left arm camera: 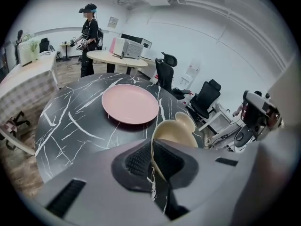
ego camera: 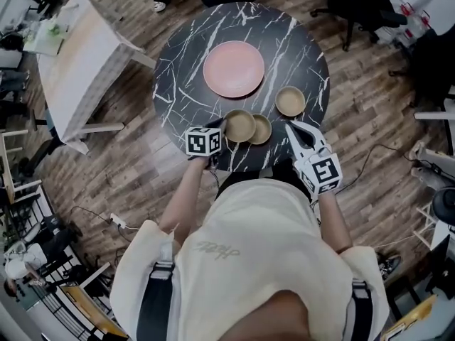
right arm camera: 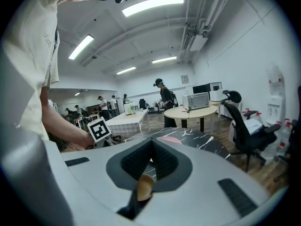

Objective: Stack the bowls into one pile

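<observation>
The left tool (ego camera: 222,125) is clamped on the rim of a cream bowl (ego camera: 240,125), which sits at the bench (ego camera: 185,62) edge on the person's side of the pink plate (ego camera: 234,69), right against a second bowl (ego camera: 261,129). A third bowl (ego camera: 290,101) stands apart, to the right of the plate. The right tool (ego camera: 290,126) hovers near the second bowl, jaws together and holding nothing.

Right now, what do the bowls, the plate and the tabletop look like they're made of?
Bowls: tan, matte, thin rims; likely plastic or wood-fibre, unsure.
Plate: pink, smooth, soft sheen; plastic or glazed ceramic.
Tabletop: black, white veins, glossy; marble or marble-look slab.
</observation>
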Demonstrator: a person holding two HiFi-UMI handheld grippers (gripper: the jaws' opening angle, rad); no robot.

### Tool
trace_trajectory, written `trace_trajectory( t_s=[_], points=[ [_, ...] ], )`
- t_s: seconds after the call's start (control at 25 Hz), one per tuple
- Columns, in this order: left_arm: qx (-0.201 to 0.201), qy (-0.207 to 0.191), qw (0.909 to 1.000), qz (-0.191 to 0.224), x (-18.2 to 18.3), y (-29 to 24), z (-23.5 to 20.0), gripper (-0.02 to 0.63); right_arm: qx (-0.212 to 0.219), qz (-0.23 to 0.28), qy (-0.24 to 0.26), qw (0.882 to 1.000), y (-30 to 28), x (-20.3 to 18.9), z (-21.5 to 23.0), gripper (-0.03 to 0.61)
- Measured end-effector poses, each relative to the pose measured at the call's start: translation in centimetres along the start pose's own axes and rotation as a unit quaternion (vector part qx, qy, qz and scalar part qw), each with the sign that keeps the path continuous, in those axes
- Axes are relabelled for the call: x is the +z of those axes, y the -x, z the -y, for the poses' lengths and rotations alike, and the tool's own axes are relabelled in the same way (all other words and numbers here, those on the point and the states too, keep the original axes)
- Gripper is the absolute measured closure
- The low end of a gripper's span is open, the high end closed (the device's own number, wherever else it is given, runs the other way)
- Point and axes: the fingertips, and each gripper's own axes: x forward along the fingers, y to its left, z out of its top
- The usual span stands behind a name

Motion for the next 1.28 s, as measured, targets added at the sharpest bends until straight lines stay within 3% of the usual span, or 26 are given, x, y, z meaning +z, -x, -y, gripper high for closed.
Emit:
trace_trajectory(
  t_s=[0.76,1.28],
  points=[
    [-0.049,-0.064,0.9964,-0.029,3.2,-6.7,9.2,0.583,-0.074,-0.001,-0.036,0.997,5.9,-2.1,7.5,0.574],
    [-0.038,-0.065,0.9962,-0.045,5.2,-12.2,12.5,0.583,-0.055,-0.018,-0.043,0.997,6.1,-3.4,13.3,0.574]
  ],
)
